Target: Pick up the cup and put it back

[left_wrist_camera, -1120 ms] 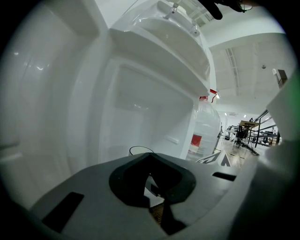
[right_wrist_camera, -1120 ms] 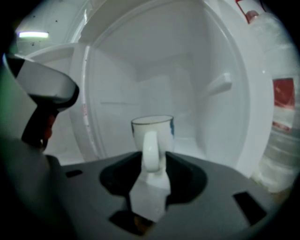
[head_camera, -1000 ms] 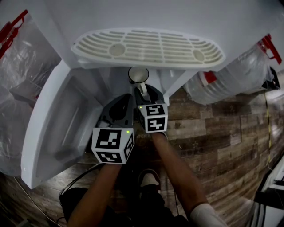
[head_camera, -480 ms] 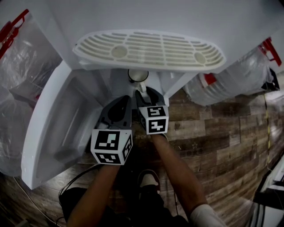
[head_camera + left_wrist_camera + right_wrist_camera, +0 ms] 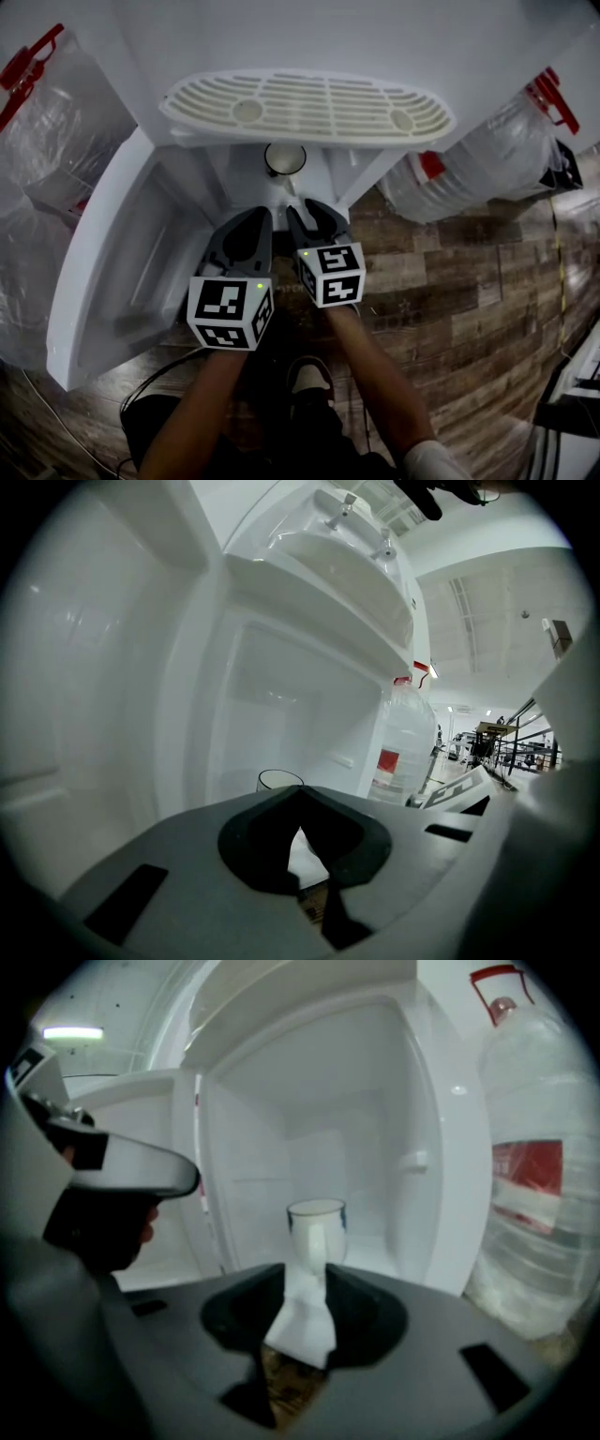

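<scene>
A white cup [image 5: 284, 159] with a dark rim stands upright inside the white cabinet [image 5: 239, 173], its handle turned toward me. In the right gripper view the cup [image 5: 317, 1224] is a short way beyond the jaws, apart from them. My right gripper [image 5: 301, 207] is open; its jaws have just been closing a little, with nothing between them. My left gripper [image 5: 262, 215] hangs beside it to the left, shut and empty. In the left gripper view only the cup's rim [image 5: 279, 779] shows above the left gripper [image 5: 300, 823].
The cabinet's door [image 5: 112, 272] stands open at the left. A slotted white tray [image 5: 309, 103] juts out above the cup. Large water bottles [image 5: 487, 159] lie to the right, clear bags [image 5: 37, 122] to the left. Cables [image 5: 155, 389] lie on the wooden floor [image 5: 450, 281].
My right gripper has drawn back from the cup, whose handle was between its jaws a second ago. The cup stays in the cabinet. The left gripper has barely moved.
</scene>
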The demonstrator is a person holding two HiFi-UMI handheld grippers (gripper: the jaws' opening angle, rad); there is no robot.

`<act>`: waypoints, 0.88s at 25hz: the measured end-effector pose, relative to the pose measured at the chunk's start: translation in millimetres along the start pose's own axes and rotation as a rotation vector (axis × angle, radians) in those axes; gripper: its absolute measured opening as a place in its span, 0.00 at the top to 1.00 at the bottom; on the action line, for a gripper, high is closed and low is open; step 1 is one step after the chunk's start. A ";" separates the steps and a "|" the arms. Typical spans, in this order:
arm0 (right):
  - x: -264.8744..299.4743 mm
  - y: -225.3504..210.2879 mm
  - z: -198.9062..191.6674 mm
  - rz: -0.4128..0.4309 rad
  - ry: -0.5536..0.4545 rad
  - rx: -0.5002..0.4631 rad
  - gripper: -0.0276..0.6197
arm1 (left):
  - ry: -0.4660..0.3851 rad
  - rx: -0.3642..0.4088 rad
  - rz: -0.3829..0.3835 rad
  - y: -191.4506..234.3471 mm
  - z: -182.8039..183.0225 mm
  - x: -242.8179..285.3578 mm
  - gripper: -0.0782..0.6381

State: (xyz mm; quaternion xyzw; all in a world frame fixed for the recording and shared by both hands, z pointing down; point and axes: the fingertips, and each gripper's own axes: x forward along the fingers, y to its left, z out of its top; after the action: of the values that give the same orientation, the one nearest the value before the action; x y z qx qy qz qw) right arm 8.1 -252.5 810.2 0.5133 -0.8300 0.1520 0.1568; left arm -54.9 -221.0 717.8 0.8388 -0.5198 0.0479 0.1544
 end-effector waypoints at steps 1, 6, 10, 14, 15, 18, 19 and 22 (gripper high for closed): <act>-3.9 1.3 2.1 0.002 -0.004 0.002 0.73 | -0.003 0.000 0.000 0.1 1.2 -1.2 0.88; -27.1 7.3 15.8 -0.007 -0.046 0.007 0.81 | -0.017 0.015 -0.004 -2.5 9.8 -8.4 0.88; -44.6 12.3 22.8 -0.004 -0.074 0.000 0.85 | -0.029 0.021 -0.009 -7.3 15.2 -15.0 0.88; -58.1 16.2 27.6 0.003 -0.083 -0.008 0.87 | -0.033 0.038 -0.021 -14.4 16.9 -20.0 0.88; -62.1 16.8 29.4 0.007 -0.083 -0.009 0.88 | -0.032 0.047 -0.025 -16.8 16.8 -21.4 0.88; -76.8 18.2 37.6 0.018 -0.087 -0.013 0.90 | -0.032 0.076 -0.040 -24.0 18.1 -26.0 0.88; -82.0 19.0 41.6 0.021 -0.090 -0.017 0.91 | -0.032 0.083 -0.046 -26.1 19.5 -27.3 0.88; -97.2 21.3 56.9 0.024 -0.105 -0.025 0.92 | -0.038 0.088 -0.064 -31.9 28.6 -31.2 0.88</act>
State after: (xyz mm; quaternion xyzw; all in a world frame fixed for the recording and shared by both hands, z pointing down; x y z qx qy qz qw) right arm 24.2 -188.7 716.3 0.5084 -0.8451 0.1163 0.1177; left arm -43.1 -190.0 676.5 0.8617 -0.4931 0.0498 0.1086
